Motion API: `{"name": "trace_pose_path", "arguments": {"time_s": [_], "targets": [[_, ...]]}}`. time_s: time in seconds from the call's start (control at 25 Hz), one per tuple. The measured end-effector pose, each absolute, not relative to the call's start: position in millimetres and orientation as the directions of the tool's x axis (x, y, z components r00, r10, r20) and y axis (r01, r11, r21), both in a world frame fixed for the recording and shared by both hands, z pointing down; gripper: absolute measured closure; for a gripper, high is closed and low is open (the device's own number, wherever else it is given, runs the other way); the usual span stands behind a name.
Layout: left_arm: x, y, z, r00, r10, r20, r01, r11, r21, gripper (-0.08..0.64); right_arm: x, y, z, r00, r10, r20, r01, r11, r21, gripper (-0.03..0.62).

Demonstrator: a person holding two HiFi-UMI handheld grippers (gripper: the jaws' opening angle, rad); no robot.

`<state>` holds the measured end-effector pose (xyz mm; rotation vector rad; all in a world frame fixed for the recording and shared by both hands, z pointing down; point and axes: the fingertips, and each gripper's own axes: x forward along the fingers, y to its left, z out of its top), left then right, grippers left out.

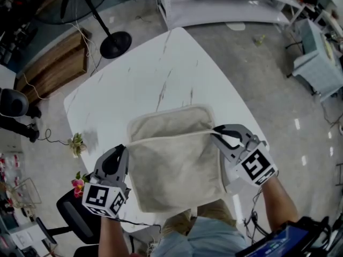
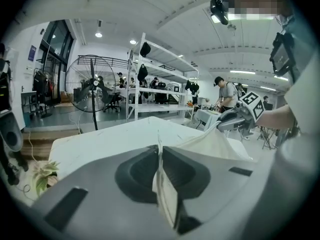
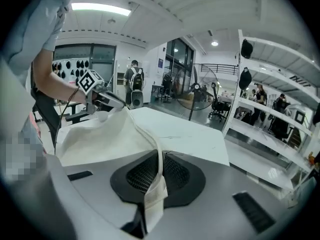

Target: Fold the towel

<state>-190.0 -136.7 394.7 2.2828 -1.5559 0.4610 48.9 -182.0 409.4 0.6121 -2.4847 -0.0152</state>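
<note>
A beige towel [image 1: 177, 167] lies partly on the white marble table [image 1: 150, 74]. Its near edge is lifted and stretched taut between my two grippers. My left gripper [image 1: 124, 149] is shut on the left corner, and the cloth [image 2: 167, 199] shows pinched between its jaws. My right gripper [image 1: 215, 133] is shut on the right corner, with the hem [image 3: 152, 189] caught between its pads. The far part of the towel rests flat on the table. The towel sags toward me below the raised edge. In the left gripper view the right gripper [image 2: 235, 120] appears across the cloth.
A standing fan [image 1: 115, 44] is on the floor beyond the table's far left corner. White shelving [image 1: 225, 4] stands behind the table. A black chair [image 1: 75, 213] and pink flowers [image 1: 77, 185] are at the near left. A wooden platform [image 1: 53, 68] lies at the left.
</note>
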Motion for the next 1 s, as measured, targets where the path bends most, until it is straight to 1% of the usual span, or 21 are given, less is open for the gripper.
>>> {"name": "trace_pose_path", "arguments": {"time_s": [0.24, 0.48, 0.64, 1.0], "targets": [[-184, -128, 352, 0.368, -0.847, 0.383, -0.927, -0.366, 0.080, 0.529, 63, -175, 361, -0.712, -0.515, 0.478, -0.492, 0.851, 0.183, 0.558], [-182, -138, 338, 0.360, -0.859, 0.365, -0.929, -0.367, 0.052, 0.529, 67, -186, 342, -0.687, -0.550, 0.475, -0.511, 0.830, 0.223, 0.557], [-187, -156, 362, 0.341, -0.852, 0.396, -0.936, -0.348, 0.057, 0.529, 64, -204, 360, -0.675, -0.533, 0.511, -0.506, 0.838, 0.205, 0.557], [-204, -207, 434, 0.279, -0.809, 0.518, -0.955, -0.288, 0.066, 0.529, 48, -256, 426, -0.665, -0.470, 0.580, -0.486, 0.862, 0.141, 0.551]]}}
